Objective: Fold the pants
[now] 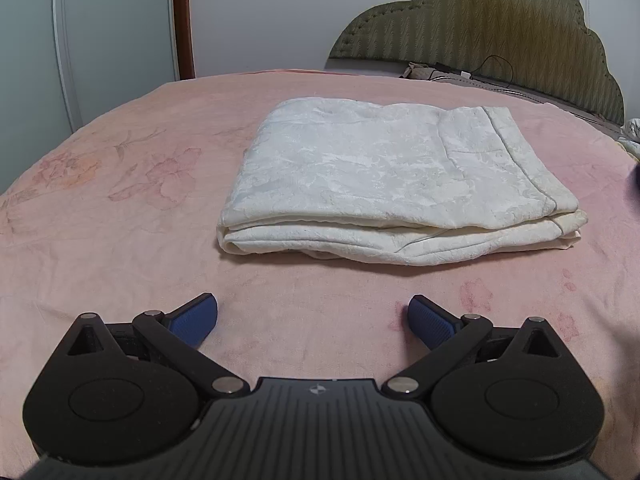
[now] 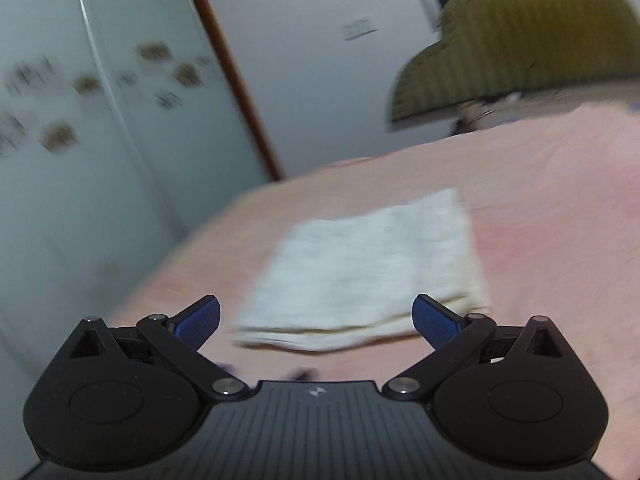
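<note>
- My left wrist camera sits low over the near edge of the bed (image 1: pixel 120 240), level, facing straight across toward the headboard (image 1: pixel 500 36) at the far right corner.
- From here the folded pants (image 1: pixel 392 184) lie near, centred, sharp.
- My right wrist camera rides higher and rolled, so the bed (image 2: pixel 540 200) slopes up to the right; the picture is smeared.
- It faces the same way: headboard (image 2: pixel 520 40) upper right, pants (image 2: pixel 368 280) just past the fingers.
- Both views share the pants, the bed's far edge, the headboard and the wardrobe doors (image 1: pixel 100 32) on the left.
</note>
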A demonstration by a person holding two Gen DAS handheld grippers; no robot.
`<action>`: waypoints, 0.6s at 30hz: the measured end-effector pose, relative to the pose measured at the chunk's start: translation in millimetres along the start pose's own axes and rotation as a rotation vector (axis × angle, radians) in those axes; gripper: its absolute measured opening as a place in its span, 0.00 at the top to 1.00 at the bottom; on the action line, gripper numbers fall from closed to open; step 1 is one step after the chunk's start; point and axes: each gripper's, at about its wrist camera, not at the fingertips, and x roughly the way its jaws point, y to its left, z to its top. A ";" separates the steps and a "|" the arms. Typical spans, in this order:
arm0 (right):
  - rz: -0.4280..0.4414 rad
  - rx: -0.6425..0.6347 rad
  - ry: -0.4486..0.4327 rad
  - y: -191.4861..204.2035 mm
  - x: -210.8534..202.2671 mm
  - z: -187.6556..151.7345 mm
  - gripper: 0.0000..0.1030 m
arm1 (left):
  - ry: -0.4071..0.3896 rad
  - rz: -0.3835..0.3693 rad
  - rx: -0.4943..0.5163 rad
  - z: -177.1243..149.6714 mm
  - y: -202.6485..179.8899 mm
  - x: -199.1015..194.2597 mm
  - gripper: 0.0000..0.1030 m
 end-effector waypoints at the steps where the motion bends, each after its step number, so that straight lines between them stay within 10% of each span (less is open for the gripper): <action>1: -0.082 -0.042 0.010 -2.5 12.3 -7.1 0.00 | 0.000 0.000 0.000 0.0 0.0 0.0 0.00; 7: -0.182 -0.053 0.191 -32.9 74.1 -40.2 0.00 | 0.000 0.000 0.000 -0.1 0.1 0.0 0.00; 18: -0.187 -0.093 0.179 -33.8 76.1 -48.9 0.00 | 0.001 -0.002 -0.001 -0.1 0.9 0.1 0.00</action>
